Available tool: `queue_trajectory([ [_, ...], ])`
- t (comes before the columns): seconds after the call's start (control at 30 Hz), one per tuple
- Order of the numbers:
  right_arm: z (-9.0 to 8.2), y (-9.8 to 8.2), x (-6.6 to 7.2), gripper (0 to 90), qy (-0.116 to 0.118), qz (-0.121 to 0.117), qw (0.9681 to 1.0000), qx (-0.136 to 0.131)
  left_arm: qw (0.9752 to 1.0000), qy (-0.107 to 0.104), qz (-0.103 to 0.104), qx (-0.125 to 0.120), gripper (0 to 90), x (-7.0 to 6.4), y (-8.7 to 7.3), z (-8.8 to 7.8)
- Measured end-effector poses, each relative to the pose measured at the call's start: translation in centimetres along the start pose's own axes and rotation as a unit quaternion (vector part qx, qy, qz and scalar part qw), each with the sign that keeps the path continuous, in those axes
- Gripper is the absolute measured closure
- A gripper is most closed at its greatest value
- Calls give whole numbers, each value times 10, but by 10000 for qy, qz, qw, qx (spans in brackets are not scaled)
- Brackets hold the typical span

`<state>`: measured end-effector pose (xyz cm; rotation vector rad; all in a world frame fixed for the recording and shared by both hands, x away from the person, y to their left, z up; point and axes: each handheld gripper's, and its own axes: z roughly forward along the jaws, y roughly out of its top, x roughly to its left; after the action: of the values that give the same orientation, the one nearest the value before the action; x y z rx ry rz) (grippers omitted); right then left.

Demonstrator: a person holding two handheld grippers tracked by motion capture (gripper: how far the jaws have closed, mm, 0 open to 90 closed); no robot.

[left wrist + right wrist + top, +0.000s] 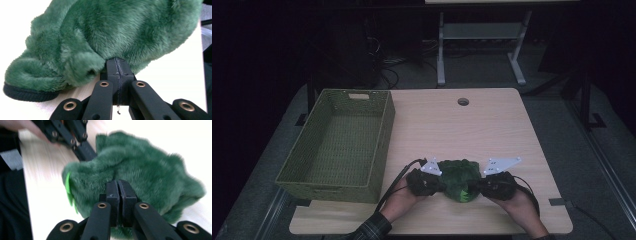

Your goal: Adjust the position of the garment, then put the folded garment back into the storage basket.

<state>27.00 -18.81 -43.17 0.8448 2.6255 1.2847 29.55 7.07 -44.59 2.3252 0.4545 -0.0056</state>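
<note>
Woven green wicker makes up the basket (339,145), which sits on the left part of the table (492,130), open side up, its long side running away from the person, with a handle slot in its far wall. Just to its right, near the front edge, lies a green plush (458,179), a soft furry bundle resting on the wood between the two hands. The left gripper (432,181) comes at the plush from the left, held in the left hand (404,197), whose checked sleeve enters at the bottom edge; a cable trails back from it beside the basket's corner, and a grey plate sits on top. In the left gripper view the two black jaws stand pressed together with only a thin seam between them, their tips buried in the fur (120,32), so this tool is closed on a pinch of plush; a dark ribbed cuff (27,93) shows at the plush's lower left edge, lying on the table. To the right, the right gripper (479,185) meets the plush from the other side, held in the right hand (519,202), also under a grey plate. In the right gripper view its jaws are likewise drawn together and sunk into the fur (150,170), clamping the plush; a bright green tag (68,186) sticks out at the plush's left side, and the left gripper shows beyond, touching the plush.
</note>
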Motion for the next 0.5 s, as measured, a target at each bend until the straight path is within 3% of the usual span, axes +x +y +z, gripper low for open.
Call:
queue_trajectory([
  [0.17, -20, 7, -3, 898, -143, -53, 9993, -342, 9999, 29, 12, -103, 899, -7, 4, -12],
  [0.23, -27, 8, -7, 900, -211, 26, 9989, -416, 9999, 25, 4, -122, 900, -7, 7, -16],
  [0.37, -36, 8, -22, 900, -433, 88, 9978, -499, 9997, 44, -45, -231, 900, -9, 10, -23],
  [0.5, -31, 7, -44, 900, -640, 196, 9969, -410, 9996, 11, -108, -270, 900, -11, 11, -23],
])
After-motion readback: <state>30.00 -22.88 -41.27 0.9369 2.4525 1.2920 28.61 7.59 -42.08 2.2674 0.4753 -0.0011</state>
